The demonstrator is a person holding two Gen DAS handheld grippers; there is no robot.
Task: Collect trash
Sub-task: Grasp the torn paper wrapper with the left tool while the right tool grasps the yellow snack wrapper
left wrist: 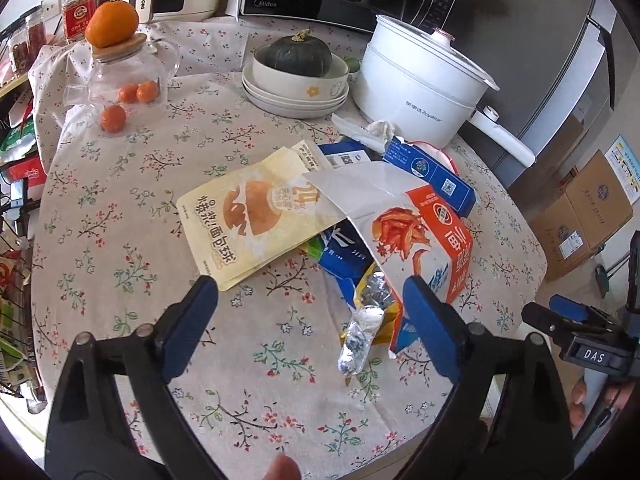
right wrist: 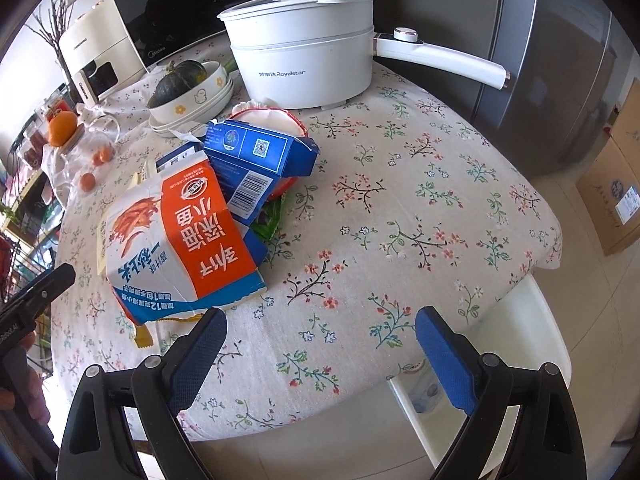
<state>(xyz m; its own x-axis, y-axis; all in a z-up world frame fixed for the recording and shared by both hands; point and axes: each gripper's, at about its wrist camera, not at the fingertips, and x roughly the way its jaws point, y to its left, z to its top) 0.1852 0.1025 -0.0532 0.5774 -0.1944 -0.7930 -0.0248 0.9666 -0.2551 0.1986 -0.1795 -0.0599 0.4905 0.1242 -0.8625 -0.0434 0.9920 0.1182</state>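
**Two open grippers over a heap of wrappers**

Two grippers hang above the floral tablecloth [left wrist: 120,216], both with jaws spread wide and nothing between them.

Ahead of the left gripper [left wrist: 310,300], a crumpled silver foil wrapper [left wrist: 362,328] lies between the jaws, closer to the right-hand finger [left wrist: 430,320]. Just beyond the left-hand finger [left wrist: 188,320] sits a flat yellow bread pouch [left wrist: 248,220]. The torn orange-and-white snack box [left wrist: 424,236] lies past the right-hand finger, partly over a blue wrapper [left wrist: 340,256], with a blue carton [left wrist: 432,172] further on. Far ahead stand the white electric pot [left wrist: 420,84], a bowl holding a dark squash [left wrist: 296,56], and a glass jug [left wrist: 128,80] with an orange on its lid.

Ahead of the right gripper [right wrist: 320,344], bare cloth fills the gap between the jaws. The snack box [right wrist: 180,240] lies just beyond the left-hand finger [right wrist: 196,356], its near corner almost touching the tip. The blue carton [right wrist: 260,152] leans on the pile behind it. Under the right-hand finger [right wrist: 448,364] the table edge drops off to a white chair [right wrist: 500,360].
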